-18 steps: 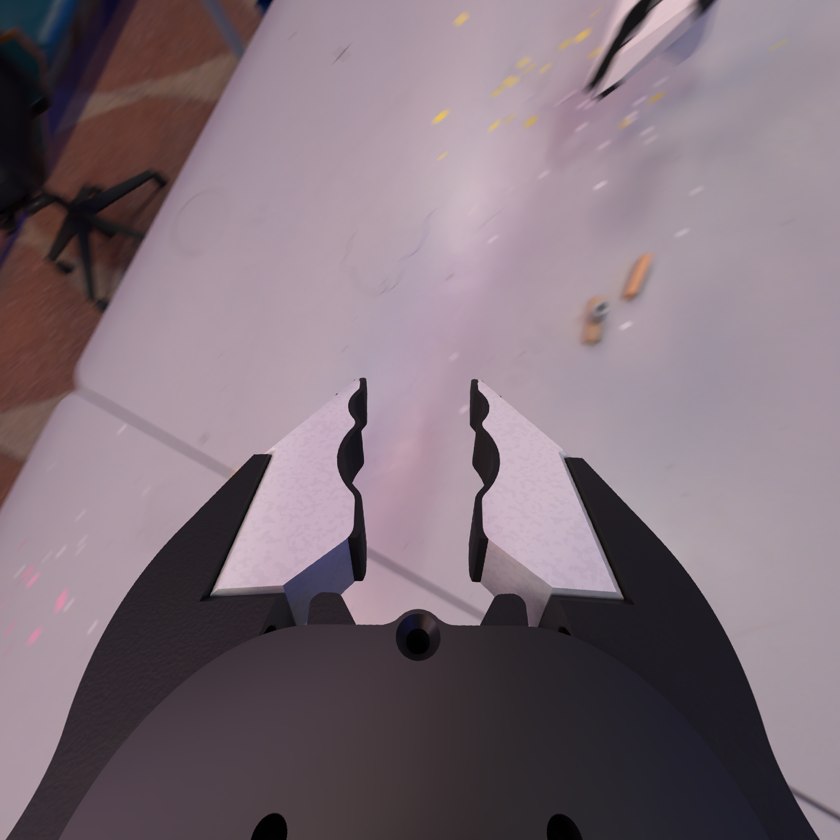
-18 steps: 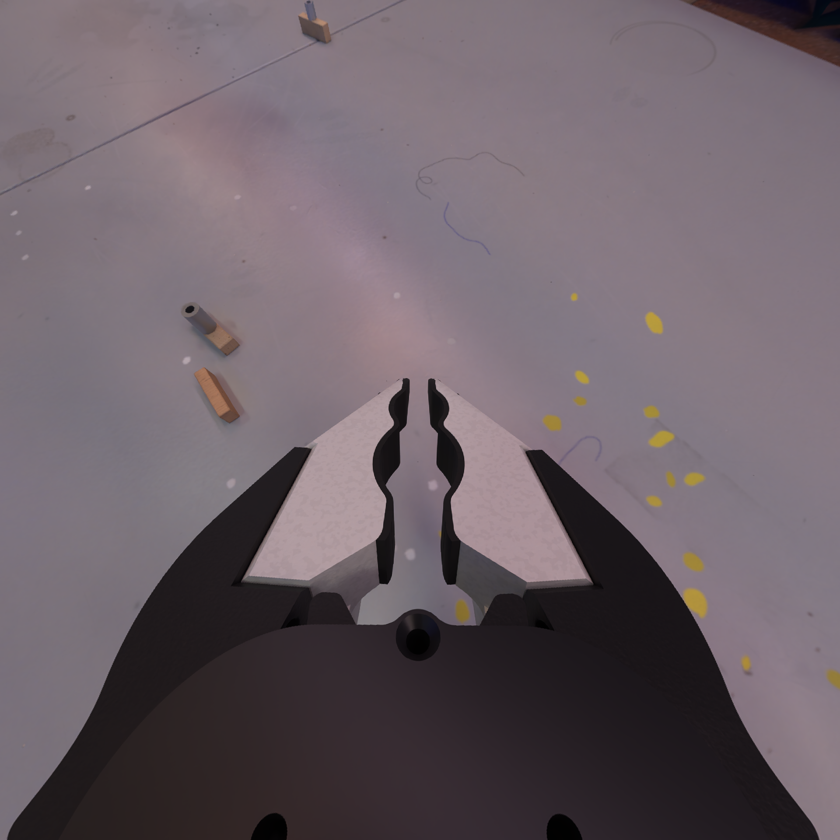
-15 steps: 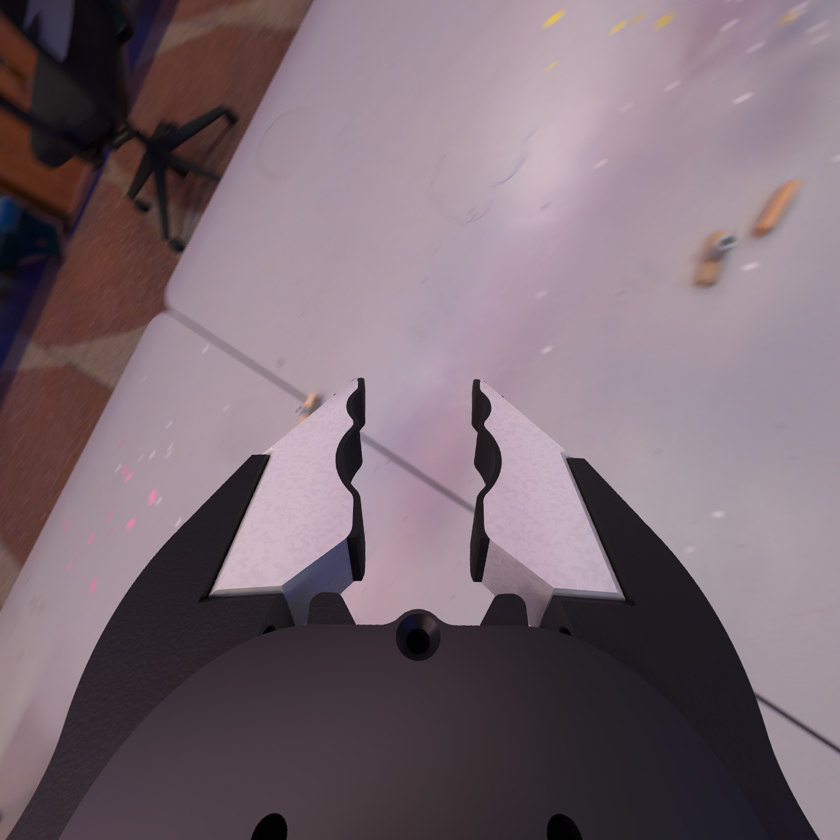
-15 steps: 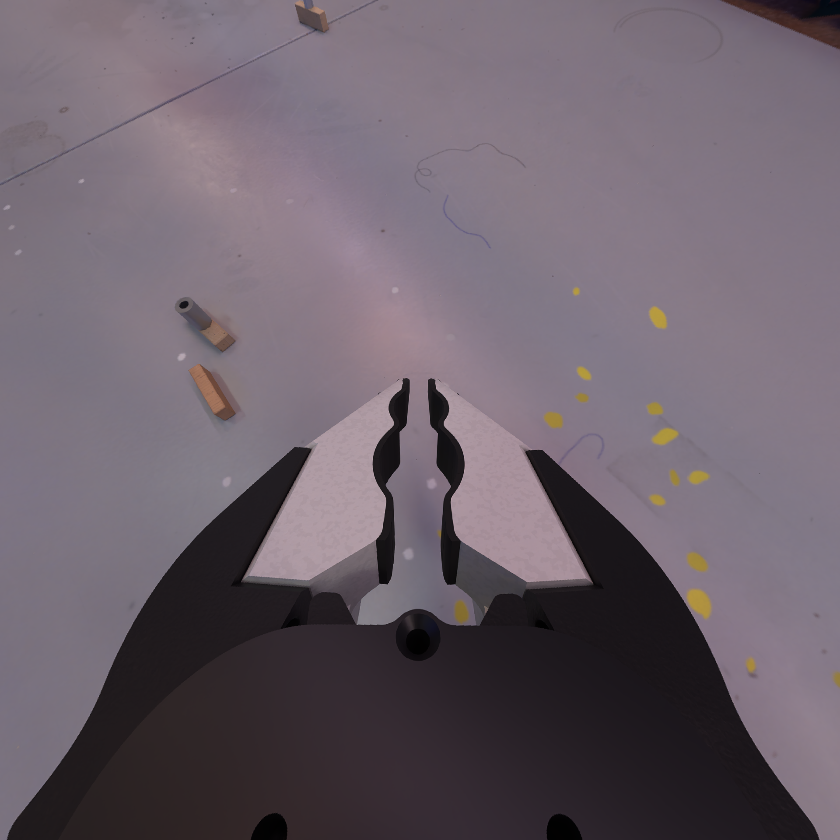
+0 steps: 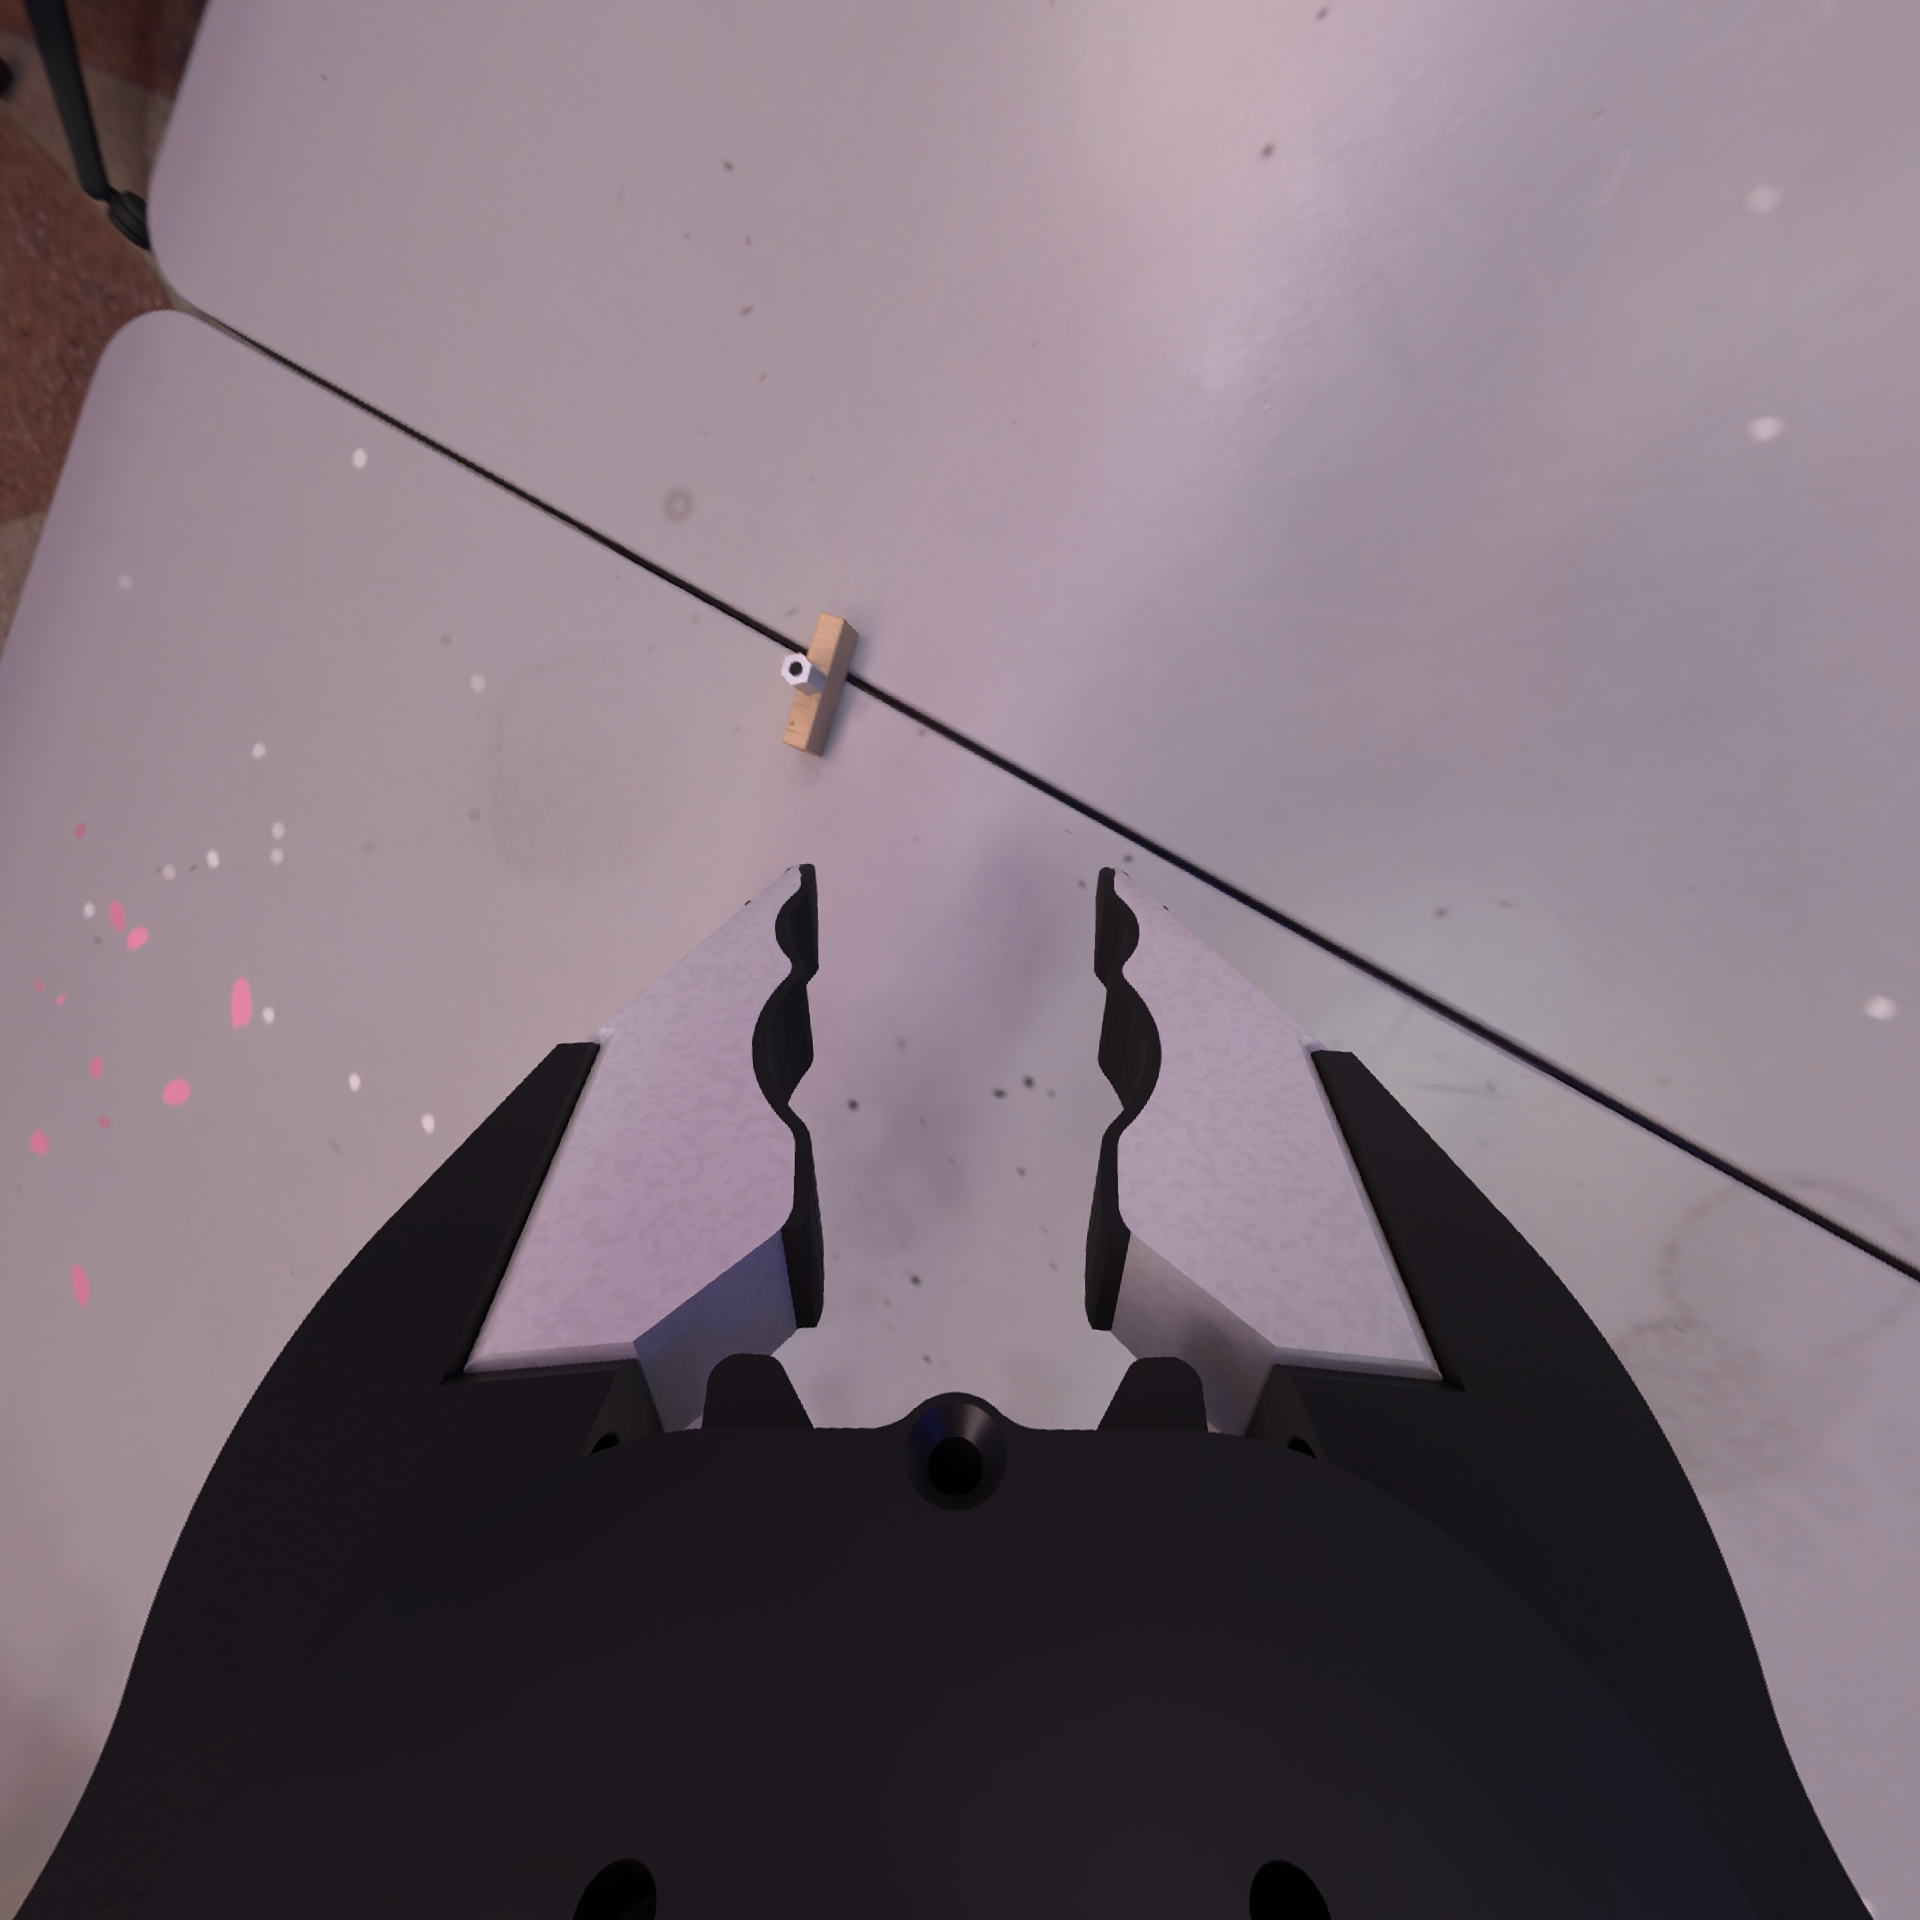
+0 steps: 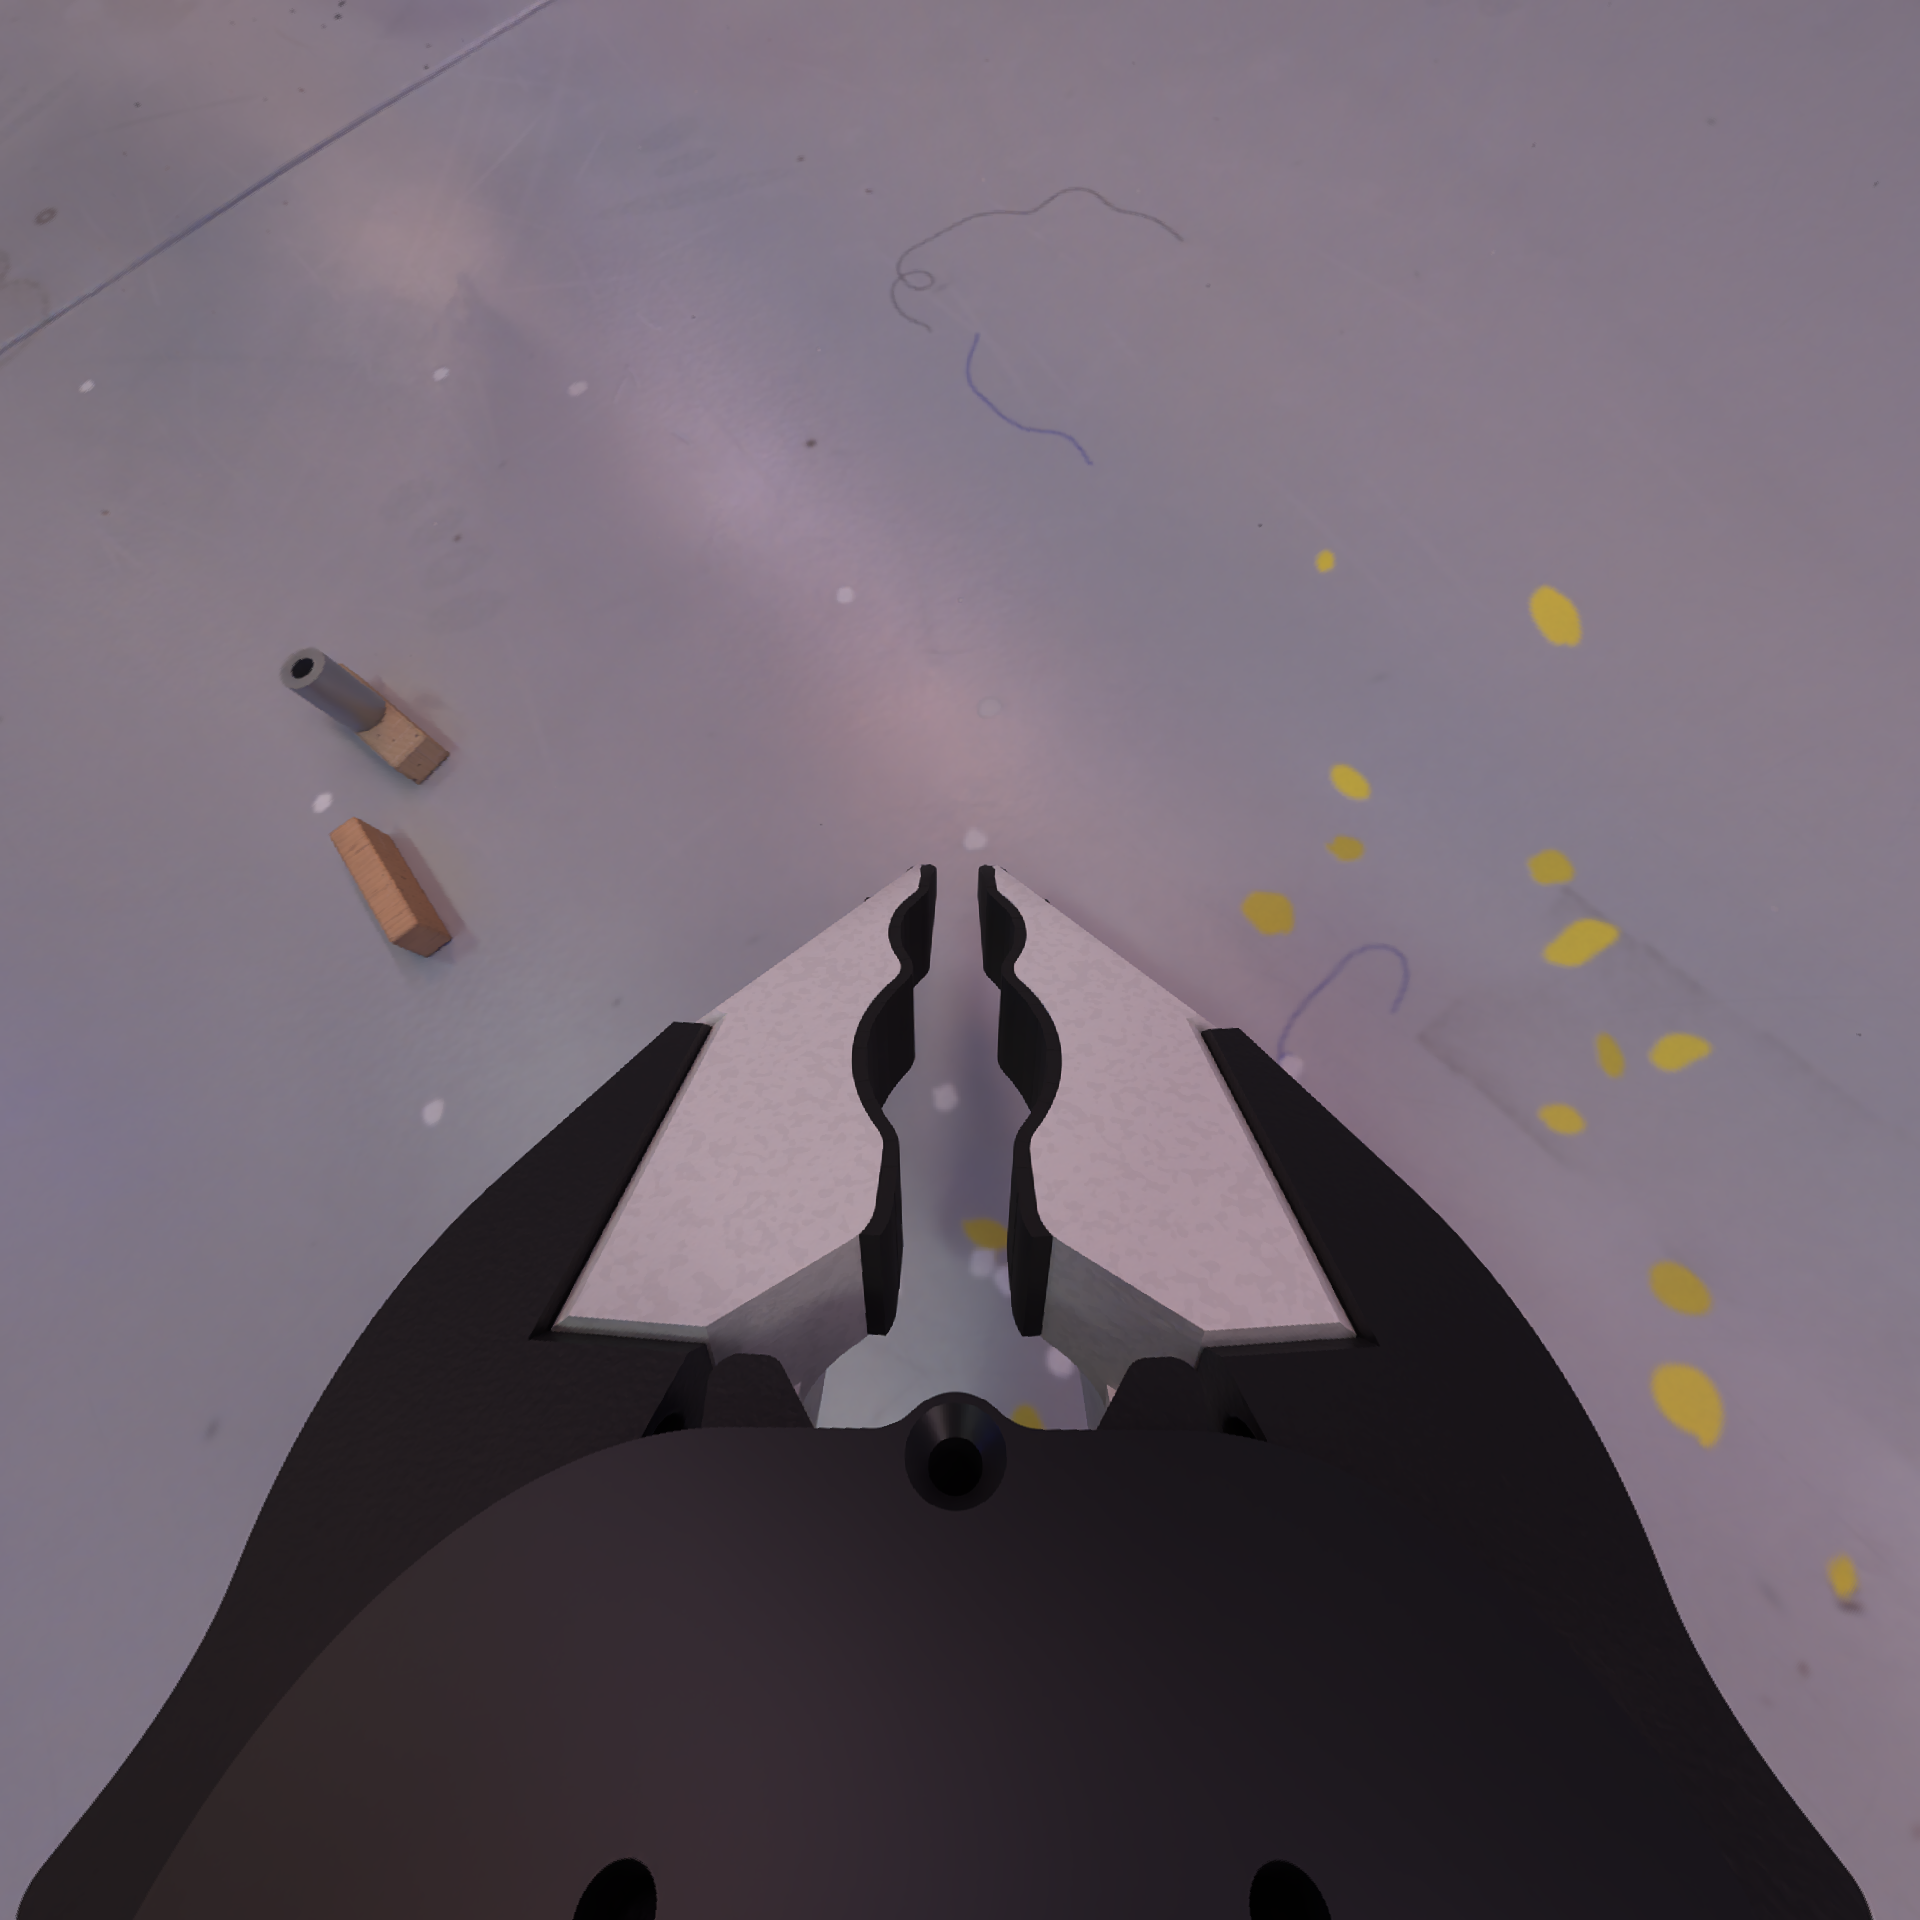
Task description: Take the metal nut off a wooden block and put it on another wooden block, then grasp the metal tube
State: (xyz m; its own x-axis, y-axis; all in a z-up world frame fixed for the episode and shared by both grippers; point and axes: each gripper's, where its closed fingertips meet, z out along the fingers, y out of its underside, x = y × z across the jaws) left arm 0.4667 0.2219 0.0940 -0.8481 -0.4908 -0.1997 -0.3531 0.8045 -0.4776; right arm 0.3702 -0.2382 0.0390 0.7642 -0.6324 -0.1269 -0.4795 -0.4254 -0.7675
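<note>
In the left wrist view a small pale wooden block (image 5: 823,694) lies on the table seam with a metal nut (image 5: 797,668) standing on it. My left gripper (image 5: 956,883) is open and empty, above the table, with the block ahead and slightly left of the fingertips. In the right wrist view a grey metal tube (image 6: 330,694) stands on a wooden block (image 6: 407,743) at the left. A bare orange-brown wooden block (image 6: 390,885) lies just below it. My right gripper (image 6: 956,878) is shut with a thin gap, holds nothing, and is well right of them.
A dark seam (image 5: 1299,951) runs diagonally across the grey table. The table edge and brown floor (image 5: 52,312) are at the far left. Pink specks (image 5: 239,1003) and yellow specks (image 6: 1555,616) mark the tabletop. A pen scribble (image 6: 997,312) lies ahead of the right gripper.
The left gripper swung left and down toward the seam; the nut block is now ahead of it, and the tube and bare block have left its view. The right gripper moved slightly forward.
</note>
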